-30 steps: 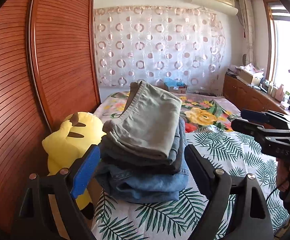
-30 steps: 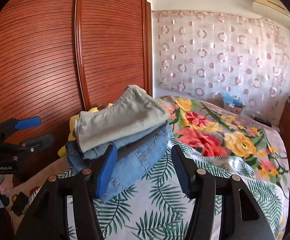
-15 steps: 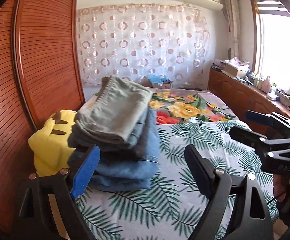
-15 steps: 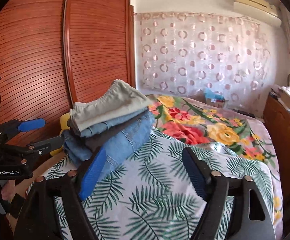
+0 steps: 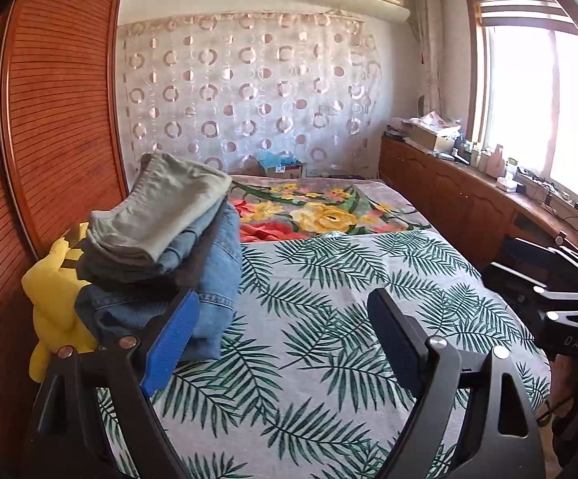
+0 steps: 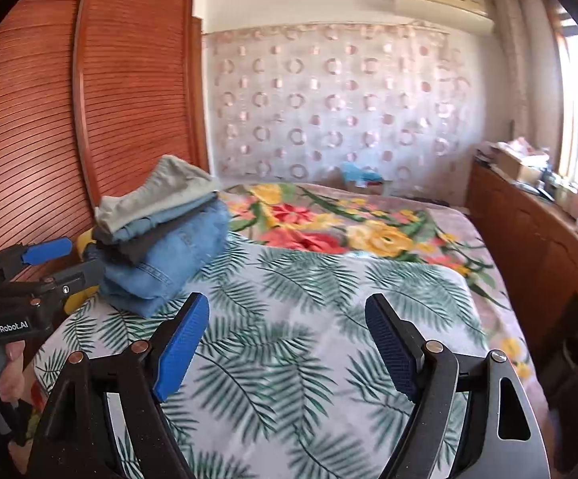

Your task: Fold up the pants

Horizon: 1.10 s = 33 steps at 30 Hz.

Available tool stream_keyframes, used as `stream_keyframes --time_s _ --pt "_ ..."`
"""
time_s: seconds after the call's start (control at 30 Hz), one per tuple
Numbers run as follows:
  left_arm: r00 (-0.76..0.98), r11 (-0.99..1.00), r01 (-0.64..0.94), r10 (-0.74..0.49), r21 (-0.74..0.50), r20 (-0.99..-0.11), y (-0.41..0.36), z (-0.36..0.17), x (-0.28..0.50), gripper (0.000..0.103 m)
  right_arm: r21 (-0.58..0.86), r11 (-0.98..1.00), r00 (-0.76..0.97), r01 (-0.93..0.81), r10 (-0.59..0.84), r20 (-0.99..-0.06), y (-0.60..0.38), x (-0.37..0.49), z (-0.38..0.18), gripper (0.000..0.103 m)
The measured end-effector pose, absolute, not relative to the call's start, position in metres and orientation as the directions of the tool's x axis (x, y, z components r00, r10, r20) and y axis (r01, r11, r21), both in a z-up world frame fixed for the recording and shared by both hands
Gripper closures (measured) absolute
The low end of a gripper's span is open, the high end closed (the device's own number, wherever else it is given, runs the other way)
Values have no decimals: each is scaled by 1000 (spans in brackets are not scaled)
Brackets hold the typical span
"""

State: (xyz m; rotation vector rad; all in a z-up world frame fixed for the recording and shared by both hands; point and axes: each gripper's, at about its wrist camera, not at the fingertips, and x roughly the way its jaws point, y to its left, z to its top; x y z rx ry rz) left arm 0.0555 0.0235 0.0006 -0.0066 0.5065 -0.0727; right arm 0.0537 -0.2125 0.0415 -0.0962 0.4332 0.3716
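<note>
A stack of folded denim and grey pants (image 5: 161,247) sits on the palm-leaf-print bed cover (image 5: 328,299) — beside a yellow plush toy (image 5: 51,299). Right of the stack, the left hand-held gripper (image 5: 283,335) and right hand-held gripper (image 6: 285,339) hover released, the right's jaws having just opened on nothing.

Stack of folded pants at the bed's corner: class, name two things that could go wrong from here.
1. The stack of folded pants leans, its grey top pair tilted, so it may topple.
2. It sits by the bed's edge against a yellow plush toy; a nudge from the open left gripper could tip it off.
</note>
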Motion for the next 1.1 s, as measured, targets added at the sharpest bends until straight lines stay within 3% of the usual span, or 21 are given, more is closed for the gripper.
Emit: stream_keyframes --time_s 0.4,1.1 --pt "884 993 116 -111 -17 -454 -10 22 43 16 17 963 892 -269 256 -374 -208 13 56 21" --pt "909 993 119 -112 -9 -401 -14 44 18 16 12 967 929 -256 249 -272 -204 -27 44 21"
